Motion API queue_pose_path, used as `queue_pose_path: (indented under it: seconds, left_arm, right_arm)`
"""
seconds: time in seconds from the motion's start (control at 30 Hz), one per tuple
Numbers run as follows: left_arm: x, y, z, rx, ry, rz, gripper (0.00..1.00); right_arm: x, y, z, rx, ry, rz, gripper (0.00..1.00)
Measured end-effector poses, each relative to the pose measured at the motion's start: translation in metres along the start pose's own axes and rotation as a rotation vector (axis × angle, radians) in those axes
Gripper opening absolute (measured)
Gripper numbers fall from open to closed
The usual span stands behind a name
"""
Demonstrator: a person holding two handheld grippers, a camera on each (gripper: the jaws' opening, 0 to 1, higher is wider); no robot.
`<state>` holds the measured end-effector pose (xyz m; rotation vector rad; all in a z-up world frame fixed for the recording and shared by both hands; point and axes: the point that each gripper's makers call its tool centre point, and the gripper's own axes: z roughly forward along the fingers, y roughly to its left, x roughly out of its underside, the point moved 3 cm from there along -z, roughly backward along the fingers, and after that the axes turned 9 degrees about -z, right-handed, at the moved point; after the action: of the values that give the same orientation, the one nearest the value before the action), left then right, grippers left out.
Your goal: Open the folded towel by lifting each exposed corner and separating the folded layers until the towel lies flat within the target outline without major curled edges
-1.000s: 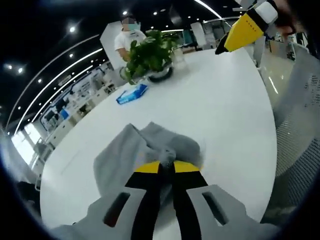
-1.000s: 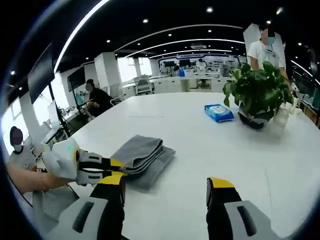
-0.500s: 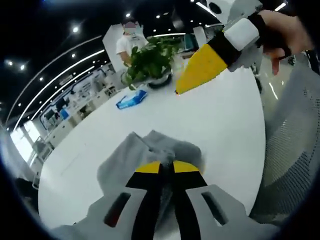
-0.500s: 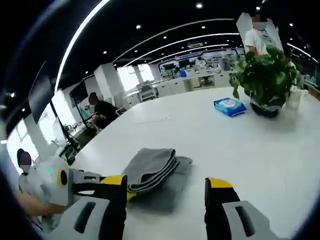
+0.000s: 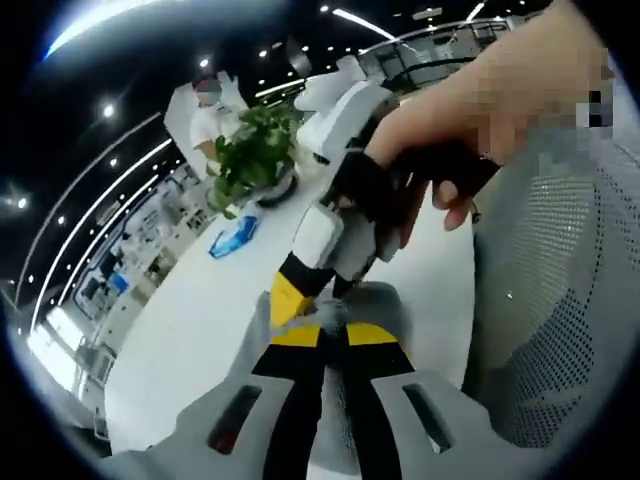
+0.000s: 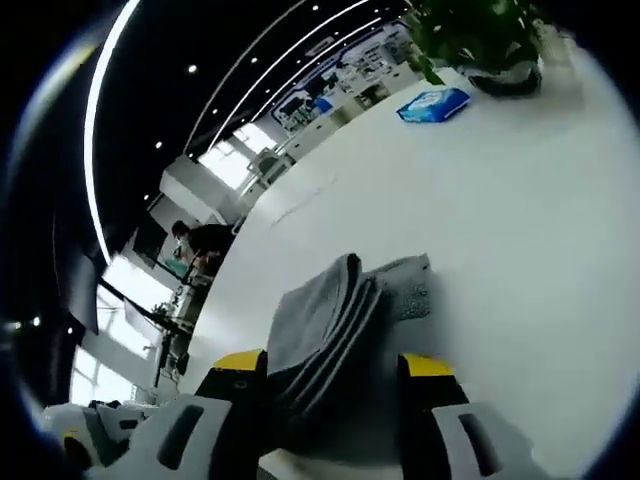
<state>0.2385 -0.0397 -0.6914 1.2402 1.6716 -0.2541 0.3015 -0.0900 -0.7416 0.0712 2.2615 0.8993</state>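
Left tongs (image 5: 333, 335) are pinched together on the grey towel (image 6: 345, 320), which lies folded on the white worktop (image 6: 520, 200). Right tongs (image 6: 335, 365) stand spread wide, straddling the towel's stacked layers and gripping nothing. Farther along the worktop sit a plant (image 5: 250, 150) and a blue packet (image 6: 432, 103).

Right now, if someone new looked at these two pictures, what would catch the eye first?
In the right gripper view, the folded grey towel lies on the white table, its stacked layers between the open yellow-tipped fingers of the right gripper. In the left gripper view, a hand brings that gripper down close over the left gripper, which is shut on the towel. A green plant stands farther back.
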Motion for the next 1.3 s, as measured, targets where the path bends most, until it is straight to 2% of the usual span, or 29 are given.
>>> queue_pose_path:
  seconds: [0.2, 0.33, 0.37, 0.43, 0.47, 0.53, 0.6, 0.63, 0.7, 0.8, 0.83, 0.87, 0.9, 0.93, 0.97, 1.0, 1.07, 1.13, 1.2, 1.23, 1.3]
  left_arm:
    - [-0.002, -0.005, -0.003, 0.023, -0.005, 0.08, 0.05]
    - [-0.002, -0.004, -0.004, 0.027, -0.008, 0.103, 0.05]
    - [-0.002, -0.004, -0.004, 0.029, -0.009, 0.107, 0.05]
    - [0.0, -0.006, -0.004, 0.049, -0.009, 0.119, 0.07]
    - [0.001, -0.014, -0.003, 0.117, -0.016, 0.145, 0.09]
    - [0.0, -0.014, -0.006, 0.133, -0.026, 0.115, 0.12]
    - [-0.003, -0.011, -0.014, 0.167, -0.058, -0.018, 0.18]
    - [-0.005, -0.004, -0.02, 0.182, -0.069, -0.132, 0.2]
    - [-0.008, 0.012, -0.028, 0.18, -0.091, -0.272, 0.21]
    - [-0.009, 0.057, -0.033, 0.119, -0.13, -0.552, 0.23]
    - [-0.008, 0.067, -0.032, 0.106, -0.132, -0.618, 0.25]
    - [-0.004, 0.082, -0.028, 0.08, -0.118, -0.722, 0.25]
    - [-0.002, 0.09, -0.025, 0.068, -0.101, -0.774, 0.24]
    - [0.001, 0.096, -0.021, 0.051, -0.083, -0.811, 0.23]
    - [0.004, 0.101, -0.014, 0.047, -0.058, -0.858, 0.23]
    - [0.005, 0.104, -0.008, 0.053, -0.046, -0.895, 0.24]
    - [0.011, 0.102, 0.001, 0.054, 0.026, -0.98, 0.24]
    - [0.014, 0.097, 0.006, 0.071, 0.065, -1.015, 0.22]
    - [0.01, 0.097, 0.012, 0.084, 0.035, -1.096, 0.21]
    - [0.01, 0.098, 0.014, 0.079, 0.027, -1.162, 0.21]
    - [0.011, 0.099, 0.016, 0.07, 0.025, -1.203, 0.21]
  right_arm:
    - [0.004, -0.005, 0.002, -0.007, 0.016, 0.055, 0.32]
    - [0.004, -0.007, 0.002, 0.009, 0.018, 0.059, 0.1]
    - [0.004, -0.006, 0.002, 0.013, 0.019, 0.053, 0.07]
    - [0.001, -0.005, 0.003, 0.031, 0.009, 0.0, 0.04]
    - [-0.001, -0.004, 0.002, 0.051, 0.003, -0.06, 0.04]
    - [-0.004, -0.002, 0.001, 0.068, -0.002, -0.126, 0.03]
    - [-0.008, 0.006, 0.0, 0.077, -0.011, -0.224, 0.02]
    - [-0.012, 0.012, -0.002, 0.087, -0.023, -0.294, 0.02]
    - [-0.014, 0.021, -0.004, 0.096, -0.033, -0.375, 0.02]
    - [-0.018, 0.038, -0.006, 0.124, -0.053, -0.585, 0.02]
    - [-0.02, 0.044, -0.006, 0.137, -0.059, -0.672, 0.02]
    - [-0.02, 0.049, -0.005, 0.142, -0.062, -0.735, 0.02]
    - [-0.019, 0.054, -0.004, 0.158, -0.06, -0.819, 0.02]
    - [-0.019, 0.057, -0.004, 0.158, -0.059, -0.85, 0.02]
    - [-0.018, 0.06, -0.003, 0.172, -0.059, -0.935, 0.02]
    - [-0.018, 0.064, -0.002, 0.177, -0.058, -0.984, 0.02]
    - [-0.016, 0.068, -0.001, 0.184, -0.05, -1.052, 0.02]
    - [-0.016, 0.07, -0.001, 0.197, -0.048, -1.108, 0.02]
    - [-0.014, 0.071, 0.0, 0.201, -0.04, -1.161, 0.02]
    - [-0.014, 0.071, 0.0, 0.207, -0.037, -1.198, 0.02]
    - [-0.012, 0.073, 0.0, 0.212, -0.036, -1.243, 0.02]
